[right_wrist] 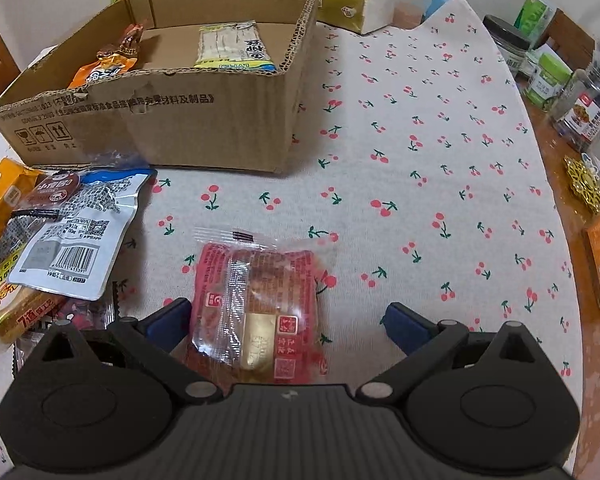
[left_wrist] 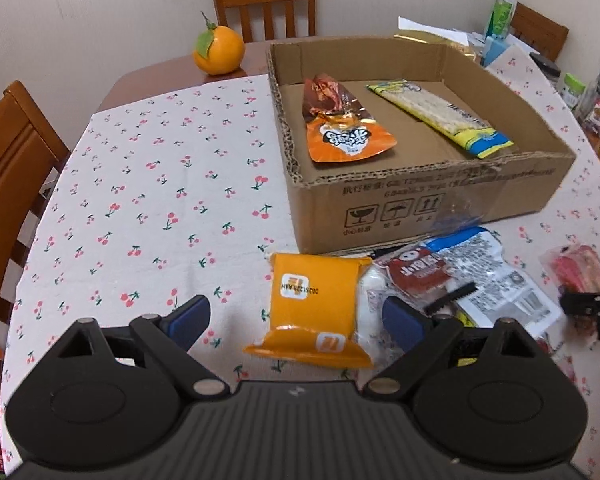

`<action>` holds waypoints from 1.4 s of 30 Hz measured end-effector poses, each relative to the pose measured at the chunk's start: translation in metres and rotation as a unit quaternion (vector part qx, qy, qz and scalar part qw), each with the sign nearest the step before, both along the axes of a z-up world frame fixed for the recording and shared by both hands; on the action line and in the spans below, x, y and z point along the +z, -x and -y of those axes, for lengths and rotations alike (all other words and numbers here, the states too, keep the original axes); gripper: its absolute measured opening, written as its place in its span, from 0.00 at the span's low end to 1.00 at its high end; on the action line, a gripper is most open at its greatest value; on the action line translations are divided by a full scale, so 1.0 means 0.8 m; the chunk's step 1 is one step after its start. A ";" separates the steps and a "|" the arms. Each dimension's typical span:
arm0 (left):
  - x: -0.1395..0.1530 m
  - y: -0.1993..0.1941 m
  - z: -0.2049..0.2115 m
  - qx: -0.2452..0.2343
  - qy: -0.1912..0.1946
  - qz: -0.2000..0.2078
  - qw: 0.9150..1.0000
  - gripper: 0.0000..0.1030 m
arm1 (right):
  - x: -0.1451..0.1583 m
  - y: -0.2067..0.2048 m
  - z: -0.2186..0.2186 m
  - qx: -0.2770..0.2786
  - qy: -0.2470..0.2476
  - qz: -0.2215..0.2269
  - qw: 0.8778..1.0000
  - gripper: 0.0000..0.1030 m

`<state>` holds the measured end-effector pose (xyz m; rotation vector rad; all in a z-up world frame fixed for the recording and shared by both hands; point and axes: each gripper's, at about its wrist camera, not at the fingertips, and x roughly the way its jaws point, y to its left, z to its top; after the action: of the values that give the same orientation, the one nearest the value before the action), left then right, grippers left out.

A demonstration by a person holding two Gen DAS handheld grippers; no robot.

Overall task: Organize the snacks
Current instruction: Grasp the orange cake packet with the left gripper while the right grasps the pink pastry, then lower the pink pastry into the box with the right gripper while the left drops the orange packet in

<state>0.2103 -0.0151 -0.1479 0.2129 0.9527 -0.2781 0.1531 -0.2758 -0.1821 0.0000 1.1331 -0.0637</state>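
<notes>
- My left gripper is released, jaws wide, straddling the orange snack pack on the tabletop; pads not touching it.
- My right gripper also released, red pastry pack between the jaws, left pad just beside its edge.
- Cardboard box holds 2 pkts: orange pouch & yellow-blue bar.
- Loose snack pile sits by the box front wall.

An orange (leaf attached) sits at the table's far left corner by a wooden chair; jars crowd its right edge, beside a gold ornament.
</notes>
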 end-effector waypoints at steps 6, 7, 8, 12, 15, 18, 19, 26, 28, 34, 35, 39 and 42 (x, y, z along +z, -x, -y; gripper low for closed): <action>-0.013 -0.014 0.002 -0.010 0.009 -0.006 1.000 0.84 | 0.000 0.001 0.000 -0.004 0.001 0.008 1.000 1.00; -0.015 -0.016 0.003 -0.012 0.010 -0.009 1.000 0.79 | 0.000 0.002 0.000 -0.005 0.001 0.009 1.000 1.00; -0.017 -0.017 0.004 -0.015 0.012 -0.012 1.000 0.77 | 0.000 0.002 0.000 -0.005 0.001 0.011 1.000 1.00; -0.023 -0.021 0.005 -0.017 0.021 -0.022 0.999 0.66 | 0.001 0.002 -0.001 -0.006 0.001 0.012 1.000 1.00; -0.026 -0.022 0.004 -0.017 0.031 -0.029 0.999 0.49 | 0.001 0.003 -0.001 -0.007 0.001 0.012 1.000 1.00; -0.025 -0.021 -0.001 -0.009 0.037 -0.031 0.999 0.45 | 0.001 0.003 -0.001 -0.007 0.001 0.012 1.000 1.00; -0.024 -0.019 -0.004 -0.004 0.036 -0.030 0.999 0.45 | 0.001 0.003 -0.001 -0.008 0.001 0.012 1.000 1.00; -0.022 -0.002 -0.036 0.033 0.037 -0.041 0.998 0.46 | 0.002 0.004 -0.008 0.002 0.000 0.006 1.000 1.00; -0.023 -0.001 -0.037 0.035 0.034 -0.037 0.998 0.50 | 0.002 0.004 -0.009 0.003 0.000 0.005 1.000 1.00; -0.027 -0.003 -0.031 0.031 0.028 -0.031 0.999 0.57 | 0.003 0.005 -0.019 0.022 -0.001 0.001 1.000 1.00; -0.027 -0.003 -0.030 0.030 0.027 -0.030 0.999 0.57 | 0.003 0.006 -0.021 0.024 -0.003 0.001 1.000 1.00; -0.028 -0.004 -0.027 0.025 0.024 -0.027 0.999 0.57 | 0.007 0.009 -0.026 0.030 -0.003 0.007 1.000 0.92; -0.027 -0.005 -0.026 0.022 0.027 -0.027 0.999 0.55 | 0.011 0.009 -0.027 0.032 -0.003 0.011 0.999 0.82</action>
<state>0.2145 0.0058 -0.1699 0.1352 1.0010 -0.2689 0.1456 -0.2539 -0.1736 -0.0308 1.1100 -0.0025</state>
